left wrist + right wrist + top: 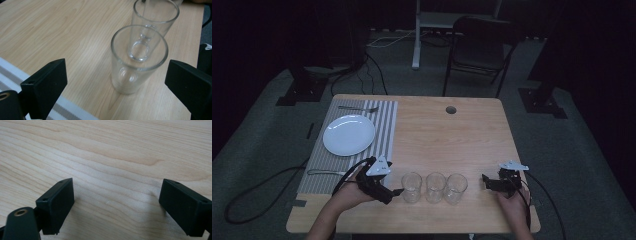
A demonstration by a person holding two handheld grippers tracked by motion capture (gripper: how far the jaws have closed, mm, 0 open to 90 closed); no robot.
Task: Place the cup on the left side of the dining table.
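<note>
Light wooden bench (447, 135) is seen from the high view, centre of the frame, in a dim room.

Three clear drinking glasses are lined up in a row in the lower centre: left glass (411, 187), middle glass (435, 187), right glass (455, 188). All are upright, empty and close beside each other.

Left claw (398, 191) is held at the lower left of the row, tips just beside the left glass. In the left gripper view its jaws are spread wide, with the nearest glass (139, 60) standing between them and ahead, untouched; nothing is gripped. A second glass (155, 18) is seen behind it at the upper right.

Right claw (485, 178) is held at the lower right, near the right glass but apart from it. In the right gripper view its jaws are wide open over bare wood grain (112, 157), nothing held.

Grey striped placemat (384, 125) is laid on the left part of the bench. A round white plate (348, 135) rests on it. A metal fork (358, 108) lies above the plate, at the mat's top edge. Another utensil (324, 172) lies near the mat's lower edge, type not clear.

A dark folding chair (479, 47) is seen at the upper centre, beyond the bench.
</note>
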